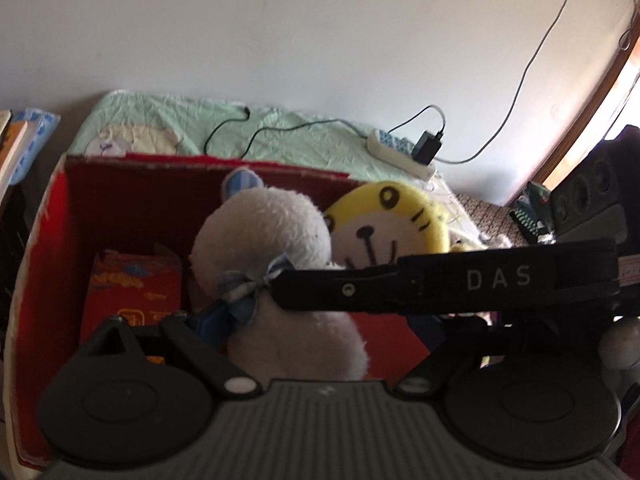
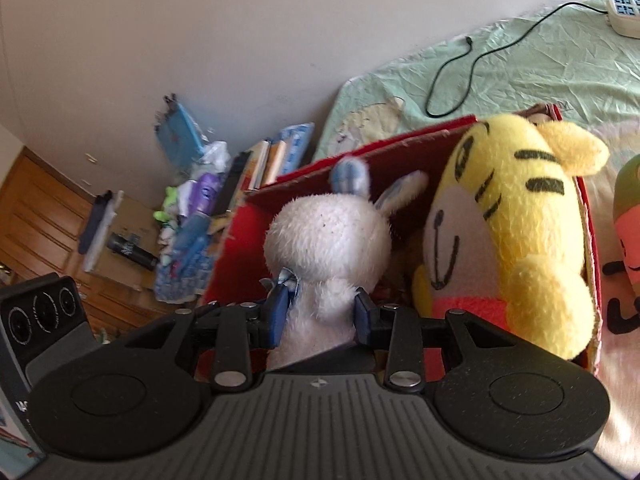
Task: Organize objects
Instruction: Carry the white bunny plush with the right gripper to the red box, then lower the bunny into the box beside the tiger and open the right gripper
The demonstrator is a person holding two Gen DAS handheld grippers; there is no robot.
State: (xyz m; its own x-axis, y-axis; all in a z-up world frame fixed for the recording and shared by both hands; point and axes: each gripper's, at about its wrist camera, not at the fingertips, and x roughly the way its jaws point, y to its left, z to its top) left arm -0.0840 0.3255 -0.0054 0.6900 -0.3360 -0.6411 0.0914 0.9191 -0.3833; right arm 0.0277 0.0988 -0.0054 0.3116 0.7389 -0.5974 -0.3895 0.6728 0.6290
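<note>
**Rabbit going into the box**

The right fingers pinch the white rabbit at its neck, over the red box. I cannot tell the left fingers' state. The tiger sits inside, right. A carrot toy remains on the bed.

White plush rabbit, yellow black-striped plush tiger, red box, mint-green sheet

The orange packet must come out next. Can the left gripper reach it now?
Probably yes: the orange packet lies uncovered in the red box, left of the white bunny, and the left gripper has its fingers open.
</note>
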